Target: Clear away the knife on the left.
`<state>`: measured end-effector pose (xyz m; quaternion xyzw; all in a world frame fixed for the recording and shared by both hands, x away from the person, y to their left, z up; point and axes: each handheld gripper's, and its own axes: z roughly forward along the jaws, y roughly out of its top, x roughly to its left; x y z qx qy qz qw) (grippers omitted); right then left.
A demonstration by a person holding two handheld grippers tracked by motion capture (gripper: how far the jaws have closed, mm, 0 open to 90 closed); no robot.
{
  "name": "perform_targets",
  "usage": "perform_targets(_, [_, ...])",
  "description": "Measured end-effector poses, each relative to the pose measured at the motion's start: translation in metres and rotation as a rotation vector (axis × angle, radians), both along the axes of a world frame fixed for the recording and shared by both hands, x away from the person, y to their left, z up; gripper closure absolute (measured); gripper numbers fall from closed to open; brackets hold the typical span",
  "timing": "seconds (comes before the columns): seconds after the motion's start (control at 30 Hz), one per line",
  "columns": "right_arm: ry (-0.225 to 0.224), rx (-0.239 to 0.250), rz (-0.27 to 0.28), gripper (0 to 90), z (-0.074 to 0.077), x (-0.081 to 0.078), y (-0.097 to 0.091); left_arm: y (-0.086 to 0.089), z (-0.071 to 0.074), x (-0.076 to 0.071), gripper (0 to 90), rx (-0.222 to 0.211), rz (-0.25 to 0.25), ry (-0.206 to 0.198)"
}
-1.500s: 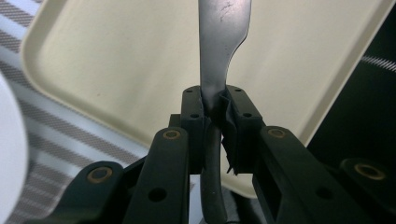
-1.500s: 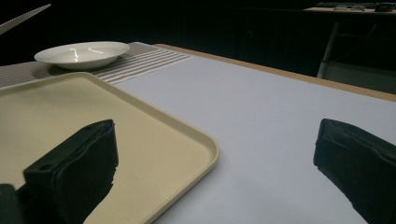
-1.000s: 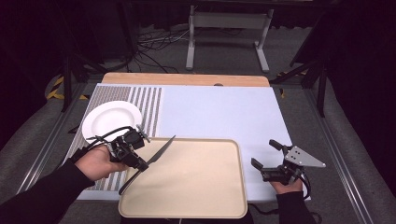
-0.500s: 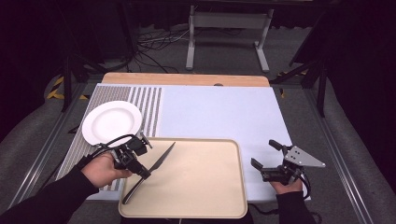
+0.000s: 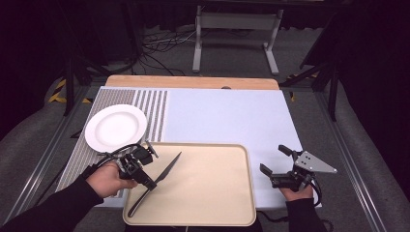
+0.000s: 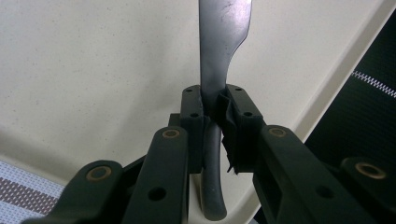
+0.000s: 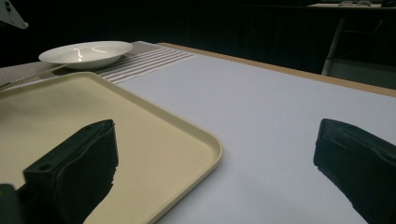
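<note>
Left tongs (image 5: 145, 178) clamped on knife (image 5: 167, 169) at the handle's neck, blade angled over tray (image 5: 217, 212) for laying down. Right tongs (image 5: 273, 162) wide open, empty, idle beside tray on desk (image 5: 227, 116).

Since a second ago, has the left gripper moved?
Yes. The left gripper, shut on the knife, has come toward the tray's near left corner, away from the plate.

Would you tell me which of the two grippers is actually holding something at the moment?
The left gripper, shut on the black knife over the beige tray; the right gripper stands open beside the tray, with nothing between its jaws.
</note>
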<state>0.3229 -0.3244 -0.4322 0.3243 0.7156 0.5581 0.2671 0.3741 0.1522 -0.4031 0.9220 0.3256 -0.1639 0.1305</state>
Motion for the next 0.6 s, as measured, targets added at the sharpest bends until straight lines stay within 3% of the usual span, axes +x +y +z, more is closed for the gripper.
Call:
perform_targets(0.17, [0.005, 0.005, -0.002, 0.5, 0.0, 0.0, 0.0, 0.001, -0.002, 0.003, 79.3, -0.01, -0.004, 0.005])
perform_targets(0.3, [-0.004, 0.013, -0.01, 0.5, 0.001, 0.0, -0.002, 0.003, -0.007, 0.008, 79.2, -0.003, 0.032, 0.022])
perform_targets(0.6, [-0.01, 0.016, -0.023, 0.5, 0.001, -0.001, -0.004, 0.004, -0.021, 0.013, 79.0, 0.001, 0.051, 0.051])
